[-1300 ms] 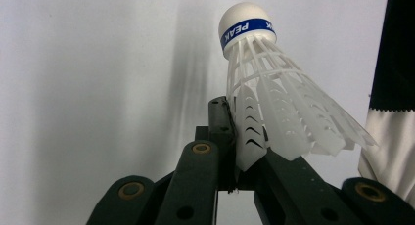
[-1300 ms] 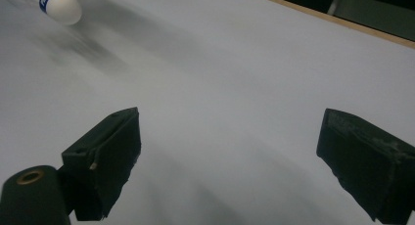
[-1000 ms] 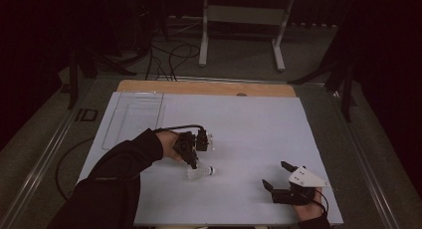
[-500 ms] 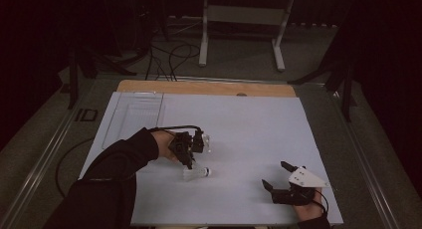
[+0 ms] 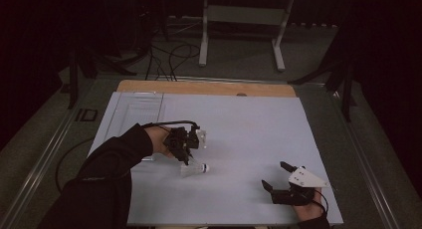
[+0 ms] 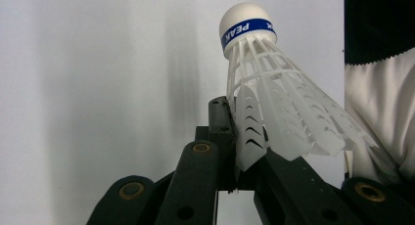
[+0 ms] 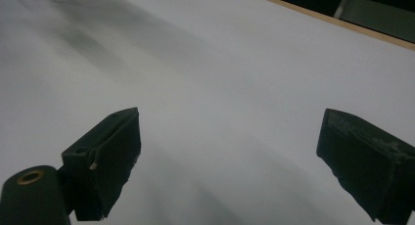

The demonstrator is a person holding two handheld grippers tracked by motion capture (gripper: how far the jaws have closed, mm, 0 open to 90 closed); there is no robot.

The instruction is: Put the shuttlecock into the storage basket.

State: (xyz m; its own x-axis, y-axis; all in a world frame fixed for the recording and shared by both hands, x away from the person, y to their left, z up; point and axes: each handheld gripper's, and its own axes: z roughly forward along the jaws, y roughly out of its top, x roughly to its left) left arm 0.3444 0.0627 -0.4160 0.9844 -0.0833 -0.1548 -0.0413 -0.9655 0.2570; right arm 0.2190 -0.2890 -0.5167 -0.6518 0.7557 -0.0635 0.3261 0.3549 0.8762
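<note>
A white plastic shuttlecock (image 5: 194, 168) with a blue band under its cork lies low over the white table sheet (image 5: 249, 129), cork pointing right. My left gripper (image 5: 186, 159) is shut on the edge of its skirt. In the left gripper view the shuttlecock (image 6: 264, 88) rises from the left gripper (image 6: 240, 137), cork end away from the camera and skirt pinched between the black jaws. Near the front right of the table my right gripper (image 5: 274, 174) stands open with nothing between its fingers. The right gripper (image 7: 230, 151) has its jaws wide apart above bare white sheet.
A clear flat tray (image 5: 137, 109) lies at the sheet's back left corner. A wooden strip (image 5: 209, 87) runs along the table's far edge. Beyond it a white stand (image 5: 244, 20) and cables sit on the floor. A white cloth (image 6: 377, 112) shows beside the left gripper.
The left gripper has drawn the shuttlecock a little to the left. The right gripper has stayed where it was, still open.
</note>
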